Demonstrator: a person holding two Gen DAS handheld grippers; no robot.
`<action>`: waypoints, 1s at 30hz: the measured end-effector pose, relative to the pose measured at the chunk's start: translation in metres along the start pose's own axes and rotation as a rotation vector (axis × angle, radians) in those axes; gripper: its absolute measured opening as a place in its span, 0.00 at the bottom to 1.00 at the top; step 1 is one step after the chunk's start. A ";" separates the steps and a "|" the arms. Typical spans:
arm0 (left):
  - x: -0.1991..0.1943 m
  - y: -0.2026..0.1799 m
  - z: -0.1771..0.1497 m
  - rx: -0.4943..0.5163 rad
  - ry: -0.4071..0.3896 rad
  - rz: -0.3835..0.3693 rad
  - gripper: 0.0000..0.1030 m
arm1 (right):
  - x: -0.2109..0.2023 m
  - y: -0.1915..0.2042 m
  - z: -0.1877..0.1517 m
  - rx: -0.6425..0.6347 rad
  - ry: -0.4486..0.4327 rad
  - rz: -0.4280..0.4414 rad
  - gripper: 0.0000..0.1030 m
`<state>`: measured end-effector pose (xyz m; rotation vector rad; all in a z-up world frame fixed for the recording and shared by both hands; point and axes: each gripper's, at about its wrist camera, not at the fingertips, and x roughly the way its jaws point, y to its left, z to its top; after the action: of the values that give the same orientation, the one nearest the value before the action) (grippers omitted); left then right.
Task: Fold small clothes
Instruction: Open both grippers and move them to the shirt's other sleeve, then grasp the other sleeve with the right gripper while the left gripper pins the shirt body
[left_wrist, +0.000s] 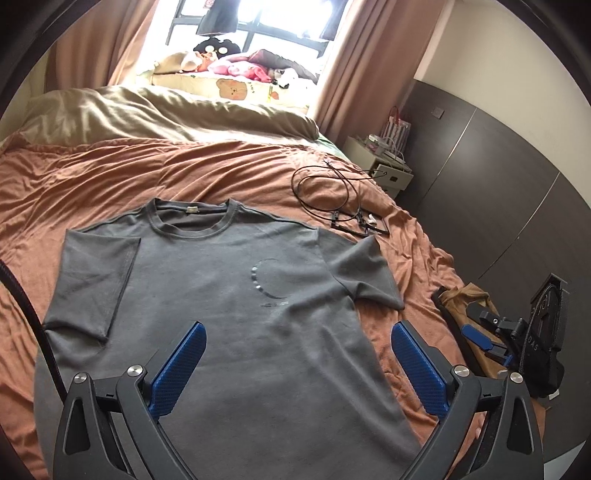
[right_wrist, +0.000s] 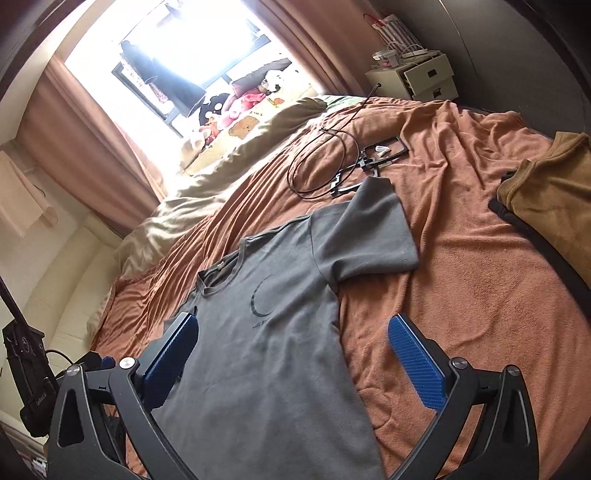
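Both tools are wide open and hold nothing: the left tool (left_wrist: 297, 332) hangs over the shirt's middle, the right tool (right_wrist: 291, 328) over its side edge. The grey T-shirt (left_wrist: 229, 295) lies flat on the bed (left_wrist: 110, 177), neck at 12 o'clock. No fold is made yet, I think. Next, grab the sleeve (right_wrist: 373, 229) at 1 o'clock and bring it in.

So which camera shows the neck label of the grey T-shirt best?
The left wrist view: the neck label faces the camera inside the open collar of the grey T-shirt. In the right wrist view, the label appears smaller and seen at an angle.
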<state>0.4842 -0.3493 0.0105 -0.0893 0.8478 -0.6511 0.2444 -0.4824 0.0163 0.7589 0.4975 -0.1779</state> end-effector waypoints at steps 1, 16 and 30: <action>0.005 -0.004 0.002 0.004 0.002 -0.005 0.97 | 0.002 -0.005 0.003 0.008 0.002 0.006 0.93; 0.107 -0.035 0.026 0.013 0.094 -0.057 0.67 | 0.081 -0.075 0.054 0.130 0.069 0.046 0.62; 0.215 -0.043 0.034 -0.003 0.176 -0.077 0.38 | 0.167 -0.109 0.085 0.154 0.134 0.005 0.51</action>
<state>0.5911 -0.5121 -0.0967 -0.0687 1.0184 -0.7374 0.3852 -0.6161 -0.0808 0.9271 0.6143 -0.1622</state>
